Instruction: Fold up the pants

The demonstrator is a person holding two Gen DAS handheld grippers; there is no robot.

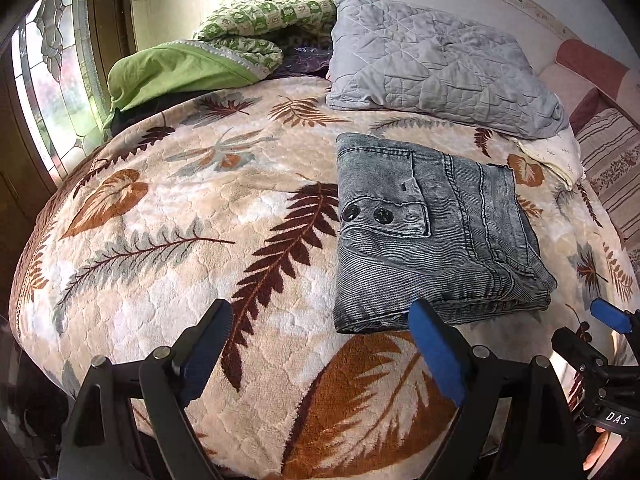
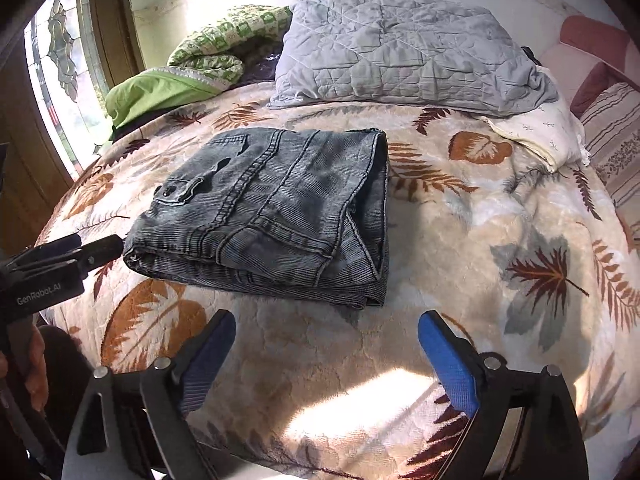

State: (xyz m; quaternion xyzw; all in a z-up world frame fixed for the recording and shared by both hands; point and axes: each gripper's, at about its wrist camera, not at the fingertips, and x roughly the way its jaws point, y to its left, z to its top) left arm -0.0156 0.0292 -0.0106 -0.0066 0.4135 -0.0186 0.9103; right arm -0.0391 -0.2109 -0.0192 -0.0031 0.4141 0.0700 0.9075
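The grey denim pants (image 1: 432,232) lie folded into a compact rectangle on the leaf-patterned blanket (image 1: 180,220); they also show in the right wrist view (image 2: 276,212). My left gripper (image 1: 322,314) is open and empty, just short of the pants' near edge, its right finger almost at the fold. My right gripper (image 2: 326,324) is open and empty, a little in front of the pants. The right gripper shows at the right edge of the left wrist view (image 1: 608,316); the left one shows at the left of the right wrist view (image 2: 80,248).
A grey quilted pillow (image 1: 436,64) lies behind the pants. A green blanket (image 1: 192,68) is heaped at the back left by a stained-glass window (image 1: 52,80). A white pillow (image 2: 540,132) and a striped cushion (image 2: 616,140) lie at the right.
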